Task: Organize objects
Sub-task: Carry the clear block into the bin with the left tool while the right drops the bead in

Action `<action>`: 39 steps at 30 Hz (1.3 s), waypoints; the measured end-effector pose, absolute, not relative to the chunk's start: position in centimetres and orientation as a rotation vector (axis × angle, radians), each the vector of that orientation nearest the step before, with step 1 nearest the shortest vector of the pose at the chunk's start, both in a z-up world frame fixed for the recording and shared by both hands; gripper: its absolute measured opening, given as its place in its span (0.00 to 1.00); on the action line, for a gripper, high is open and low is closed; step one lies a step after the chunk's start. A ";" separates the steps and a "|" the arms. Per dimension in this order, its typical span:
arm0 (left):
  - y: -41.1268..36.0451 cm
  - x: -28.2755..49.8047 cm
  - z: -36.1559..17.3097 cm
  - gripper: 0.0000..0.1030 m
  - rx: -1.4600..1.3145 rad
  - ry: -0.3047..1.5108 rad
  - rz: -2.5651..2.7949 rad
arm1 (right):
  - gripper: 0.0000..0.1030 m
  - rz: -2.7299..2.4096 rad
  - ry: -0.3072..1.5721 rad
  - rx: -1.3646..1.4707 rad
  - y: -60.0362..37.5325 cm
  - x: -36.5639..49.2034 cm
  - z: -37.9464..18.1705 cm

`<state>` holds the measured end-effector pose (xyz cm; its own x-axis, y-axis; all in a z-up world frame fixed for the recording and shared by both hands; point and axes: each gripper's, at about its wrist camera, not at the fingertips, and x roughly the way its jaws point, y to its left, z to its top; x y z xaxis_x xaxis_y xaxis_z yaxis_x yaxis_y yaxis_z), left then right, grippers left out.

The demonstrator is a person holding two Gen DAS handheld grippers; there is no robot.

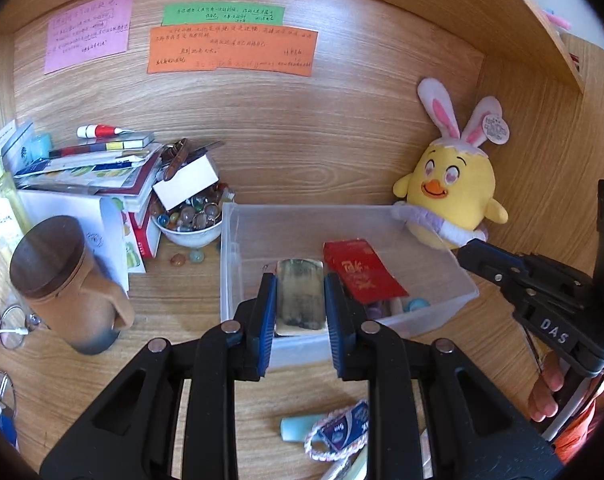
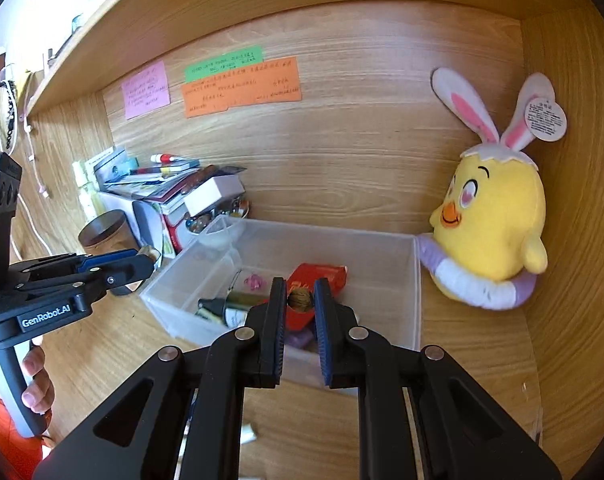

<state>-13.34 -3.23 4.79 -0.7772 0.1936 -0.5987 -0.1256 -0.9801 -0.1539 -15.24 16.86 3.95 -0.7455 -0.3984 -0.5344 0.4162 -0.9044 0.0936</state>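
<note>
Left tongs (image 1: 300, 300) over wooden desk (image 1: 173, 312), wood-panelled alcove behind.

The right tongs (image 2: 299, 300) are pinched on a small brown ball of twine (image 2: 299, 299), held above the near side of a clear plastic box (image 2: 416, 280) that stands on the wooden worktop (image 2: 462, 344). Inside the box lie a red packet (image 2: 322, 274) and a dark little bottle (image 2: 217, 305). A yellow chick toy (image 2: 490, 224) with rabbit ears sits in the worktop's far right corner, touching the box. At the left, a hand (image 2: 35, 380) holds the left tongs (image 2: 147, 258), which grip a shiny flat thing.
</note>
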 end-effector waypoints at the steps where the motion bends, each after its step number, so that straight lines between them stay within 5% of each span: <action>1: -3.2 -13.7 4.8 0.22 -0.967 -0.159 2.806 | 0.12 -2.585 0.046 0.789 16.8 -15.7 3.9; 25: -2.7 -18.5 0.1 0.23 -1.167 -0.144 2.746 | 0.12 -2.549 -0.007 1.057 17.6 -20.5 -1.7; 32: -2.2 -17.7 0.5 0.49 -1.146 -0.122 2.734 | 0.12 -2.550 0.018 1.069 17.3 -20.5 -1.9; 35: -2.1 -17.1 0.8 0.53 -1.133 -0.114 2.735 | 0.14 -2.549 0.024 1.070 17.1 -20.5 -1.9; 37: -2.2 -16.7 1.1 0.55 -1.128 -0.107 2.736 | 0.17 -2.546 0.026 1.072 17.0 -20.5 -1.9; 39: -2.4 -16.3 1.4 0.61 -1.122 -0.104 2.743 | 0.31 -2.565 0.038 1.076 16.8 -20.5 -1.9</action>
<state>-16.30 -2.37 1.44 -0.7005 0.1881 -0.6884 -0.1353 -0.9822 -0.1307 -20.52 16.81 -1.89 -0.6464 -0.3142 -0.6953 0.3349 -0.9356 0.1115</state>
